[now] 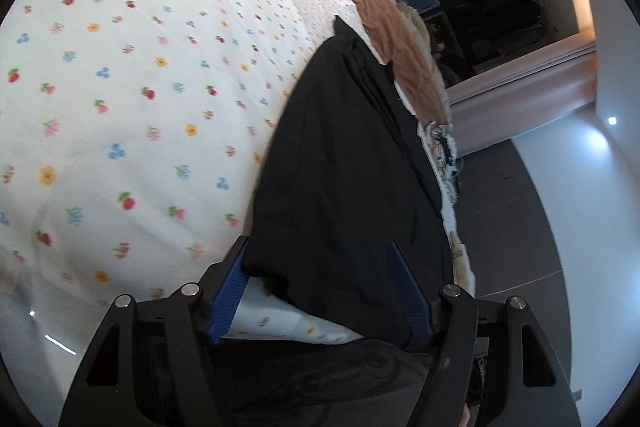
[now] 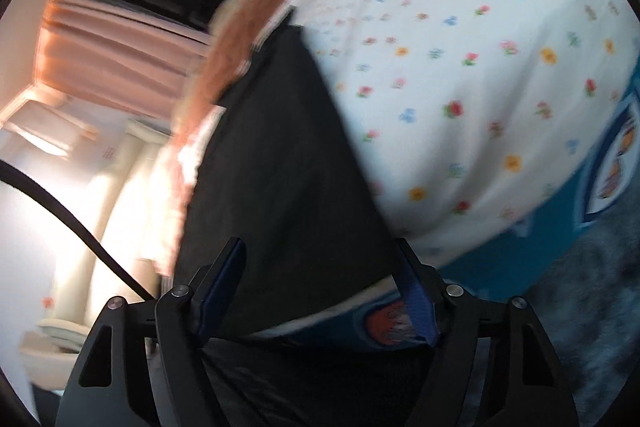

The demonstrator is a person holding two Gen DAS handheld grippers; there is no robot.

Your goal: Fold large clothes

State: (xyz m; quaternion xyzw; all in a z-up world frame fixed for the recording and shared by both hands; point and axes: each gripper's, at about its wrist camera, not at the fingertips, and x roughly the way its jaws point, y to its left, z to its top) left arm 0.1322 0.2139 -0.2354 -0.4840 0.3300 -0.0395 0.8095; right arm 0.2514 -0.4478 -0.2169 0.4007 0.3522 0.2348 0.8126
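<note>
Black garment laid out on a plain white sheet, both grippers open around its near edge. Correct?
Not quite: the sheet is not plain. The left wrist view shows it white with small red, yellow and blue flowers printed all over. The rest holds: the black garment lies on it, and both the left gripper and right gripper are open around its near edge.

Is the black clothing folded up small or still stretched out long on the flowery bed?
Stretched out long. The black garment runs as one long strip over the flowery sheet, with layered edges along one side. How many folds, cannot tell.
</note>
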